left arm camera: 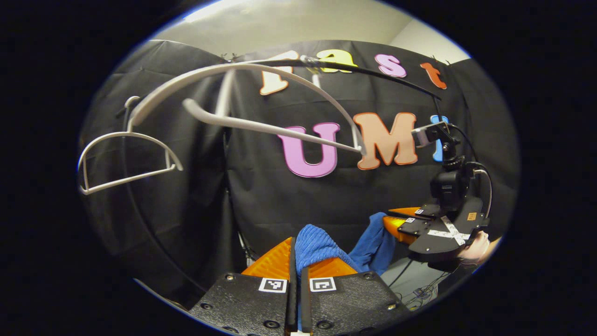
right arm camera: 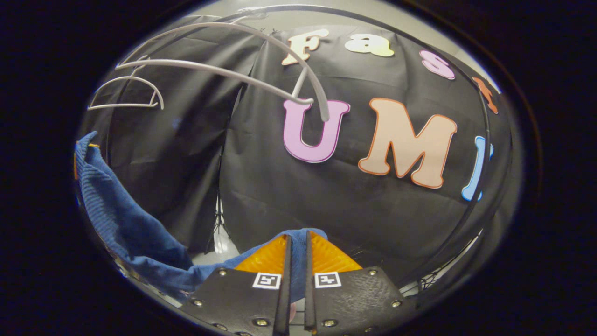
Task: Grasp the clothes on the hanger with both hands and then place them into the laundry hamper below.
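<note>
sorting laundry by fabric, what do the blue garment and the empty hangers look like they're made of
Blue garment: looks like a soft ribbed knit, matte, with fine parallel ridges; the fibre can't be told. Near hanger: smooth pale grey bar with a dull sheen, probably plastic. Far hanger: thin white rod, maybe plastic or coated wire.

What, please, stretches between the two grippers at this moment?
In the right gripper view, the blue knitted garment spans from the right gripper towards the left; no hanger is inside it.

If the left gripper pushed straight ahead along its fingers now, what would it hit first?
Probably the black cloth wall. The left gripper, shut on the blue garment, points at the cloth below the white hanger; nothing else shows in that line, though depth is hard to judge.
</note>
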The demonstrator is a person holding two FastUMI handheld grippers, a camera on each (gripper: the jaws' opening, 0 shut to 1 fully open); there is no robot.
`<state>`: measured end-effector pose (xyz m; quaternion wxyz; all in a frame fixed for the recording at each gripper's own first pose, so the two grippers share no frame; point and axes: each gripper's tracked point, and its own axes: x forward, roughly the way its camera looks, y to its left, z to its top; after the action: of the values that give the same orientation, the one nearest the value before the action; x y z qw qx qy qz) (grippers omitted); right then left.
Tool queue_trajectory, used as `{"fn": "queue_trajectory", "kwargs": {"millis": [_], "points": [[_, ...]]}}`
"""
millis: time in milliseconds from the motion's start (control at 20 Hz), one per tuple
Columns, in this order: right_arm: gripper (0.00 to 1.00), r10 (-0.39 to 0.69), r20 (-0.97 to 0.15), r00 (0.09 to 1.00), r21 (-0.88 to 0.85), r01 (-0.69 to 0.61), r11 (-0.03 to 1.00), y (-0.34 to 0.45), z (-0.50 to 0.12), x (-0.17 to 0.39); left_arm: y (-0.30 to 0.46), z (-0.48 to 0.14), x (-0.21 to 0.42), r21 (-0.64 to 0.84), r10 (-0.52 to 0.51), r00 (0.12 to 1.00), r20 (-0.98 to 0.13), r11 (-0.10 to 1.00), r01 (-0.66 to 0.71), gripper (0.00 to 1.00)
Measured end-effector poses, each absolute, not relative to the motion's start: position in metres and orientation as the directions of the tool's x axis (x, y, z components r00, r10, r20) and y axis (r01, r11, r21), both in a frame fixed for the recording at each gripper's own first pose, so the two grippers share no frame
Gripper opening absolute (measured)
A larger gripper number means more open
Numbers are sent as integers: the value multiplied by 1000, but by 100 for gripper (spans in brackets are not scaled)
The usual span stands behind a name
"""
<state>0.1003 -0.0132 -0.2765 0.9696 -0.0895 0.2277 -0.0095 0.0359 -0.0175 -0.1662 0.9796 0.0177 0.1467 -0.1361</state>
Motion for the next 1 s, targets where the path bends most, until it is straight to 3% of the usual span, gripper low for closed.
{"fn": "queue_trajectory", "kwargs": {"millis": [300, 650, 750, 900, 1000], "points": [[13, -75, -552, 830, -161, -18, 987, -21, -334, 62, -63, -206, 50, -81, -403, 850, -339, 913, 400, 4], [13, -66, -670, 739, -142, -39, 989, -24, -392, 19, -85, -299, 46, -118, -418, 737, -532, 898, 424, 4], [13, -59, -689, 723, -130, -43, 991, -22, -402, 11, -87, -332, 34, -121, -422, 681, -599, 888, 444, 7], [13, -59, -701, 710, -126, -42, 991, -23, -407, 4, -87, -350, 19, -119, -427, 642, -637, 877, 465, 33], [12, -61, -705, 707, -123, -36, 992, -24, -409, 1, -87, -355, 22, -115, -430, 640, -637, 874, 473, 36]]}}
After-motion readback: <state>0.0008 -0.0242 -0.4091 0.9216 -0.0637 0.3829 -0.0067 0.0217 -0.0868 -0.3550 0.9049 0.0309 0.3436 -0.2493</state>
